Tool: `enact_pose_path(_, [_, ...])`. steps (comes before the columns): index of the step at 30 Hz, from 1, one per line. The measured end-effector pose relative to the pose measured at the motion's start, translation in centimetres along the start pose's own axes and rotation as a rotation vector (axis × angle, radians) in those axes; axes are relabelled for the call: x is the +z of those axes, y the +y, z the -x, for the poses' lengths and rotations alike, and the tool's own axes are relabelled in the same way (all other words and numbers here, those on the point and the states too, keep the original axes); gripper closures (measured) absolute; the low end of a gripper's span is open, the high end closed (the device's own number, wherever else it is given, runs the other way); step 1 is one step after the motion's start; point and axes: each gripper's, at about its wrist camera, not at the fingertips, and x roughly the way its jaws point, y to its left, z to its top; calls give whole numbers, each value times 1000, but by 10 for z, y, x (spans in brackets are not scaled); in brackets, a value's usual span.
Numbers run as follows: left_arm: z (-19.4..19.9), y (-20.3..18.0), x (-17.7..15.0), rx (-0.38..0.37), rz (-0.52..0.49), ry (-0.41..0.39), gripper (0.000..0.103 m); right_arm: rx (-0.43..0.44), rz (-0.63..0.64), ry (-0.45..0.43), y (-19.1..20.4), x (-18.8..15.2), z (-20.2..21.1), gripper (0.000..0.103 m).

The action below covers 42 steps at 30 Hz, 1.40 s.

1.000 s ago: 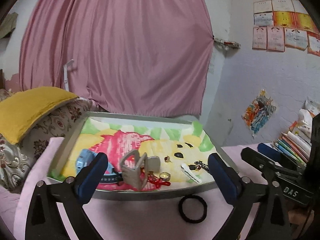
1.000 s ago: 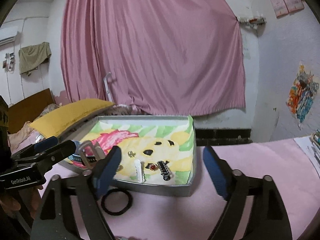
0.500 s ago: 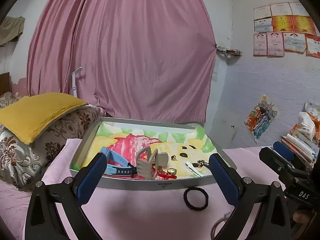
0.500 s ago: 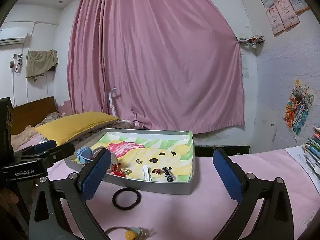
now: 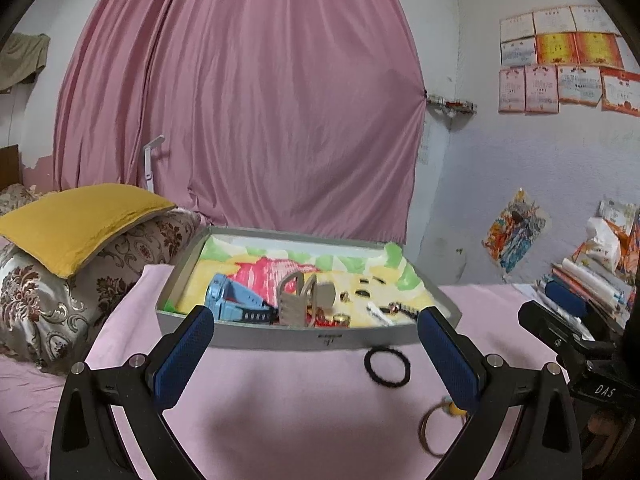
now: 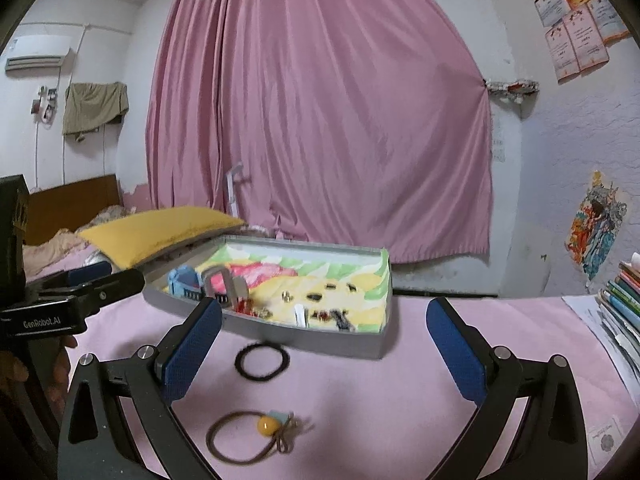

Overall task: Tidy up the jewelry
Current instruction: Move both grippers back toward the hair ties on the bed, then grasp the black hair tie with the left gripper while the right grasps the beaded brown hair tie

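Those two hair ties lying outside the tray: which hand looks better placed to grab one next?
Probably the right. Its open gripper frames the black hair tie and brown hair tie; from the left gripper, both sit off toward one finger.

I am working in a lived-in bedroom of a home. A full-length pink fabric curtain (image 6: 320,112) hangs across the back wall, and a yellow pillow (image 5: 76,224) lies on a brown floral cushion (image 5: 52,300) beside a wooden headboard (image 6: 72,204). A white wall-mounted air conditioner (image 6: 38,58), paper certificates (image 5: 560,60) stuck to whitewashed plaster and stacked books (image 6: 624,296) complete it.
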Motion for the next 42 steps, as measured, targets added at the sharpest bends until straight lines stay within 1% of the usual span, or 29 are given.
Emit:
enact_pose_path(3, [-4, 1, -5, -15, -13, 56, 1, 23, 1, 78, -5, -6, -6, 3])
enact_pose_path(7, [-17, 4, -10, -66, -4, 154, 1, 63, 12, 172, -7, -14, -13, 3])
enact_pose_path(9, [-23, 4, -12, -86, -3, 189, 1, 89, 24, 225, -6, -19, -18, 3])
enact_pose_path(13, [-34, 2, -16, -127, 5, 263, 1, 96, 63, 307, -1, -32, -22, 3])
enact_pose_path(16, [-41, 2, -19, -153, 25, 298, 1, 106, 89, 355, 3, -39, -26, 3])
enact_pose_path(18, [-45, 2, -21, -164, 35, 317, 3, 108, 107, 385, 5, -42, -31, 5])
enact_pose_path(19, [-47, 1, -22, -165, 36, 324, 5, 113, 116, 406, 6, -44, -34, 8])
enact_pose_path(21, [-51, 0, -23, -162, 32, 338, 9, 113, 124, 446, 7, -46, -40, 10])
enact_pose_path(22, [-52, -2, -23, -161, 30, 345, 10, 118, 128, 460, 8, -47, -43, 15])
enact_pose_path(23, [-55, -2, -24, -160, 27, 359, 13, 124, 133, 473, 9, -48, -45, 22])
enact_pose_path(24, [-58, -3, -25, -162, 25, 372, 14, 127, 137, 488, 9, -49, -48, 24])
enact_pose_path(25, [-59, -4, -25, -165, 23, 384, 19, 131, 141, 500, 10, -51, -50, 28])
enact_pose_path(26, [-62, -6, -26, -165, 20, 400, 21, 134, 144, 505, 11, -50, -52, 32])
enact_pose_path(29, [-69, -10, -28, -173, 14, 423, 27, 148, 156, 526, 13, -50, -58, 40])
enact_pose_path(32, [-76, -17, -27, -179, -1, 437, 30, 173, 161, 540, 14, -50, -63, 44])
enact_pose_path(36, [-86, -24, -26, -172, -9, 459, 33, 189, 182, 540, 15, -48, -67, 46])
enact_pose_path(37, [-89, -25, -26, -167, -9, 467, 35, 205, 177, 549, 15, -47, -69, 48])
enact_pose_path(38, [-94, -27, -25, -161, -8, 478, 38, 220, 173, 554, 15, -46, -70, 54])
enact_pose_path(39, [-97, -28, -25, -157, -9, 487, 39, 235, 170, 560, 15, -45, -72, 56])
enact_pose_path(41, [-104, -32, -25, -145, -18, 502, 45, 236, 185, 564, 15, -44, -74, 63])
enact_pose_path(42, [-107, -33, -26, -143, -22, 507, 47, 235, 192, 564, 15, -43, -75, 65])
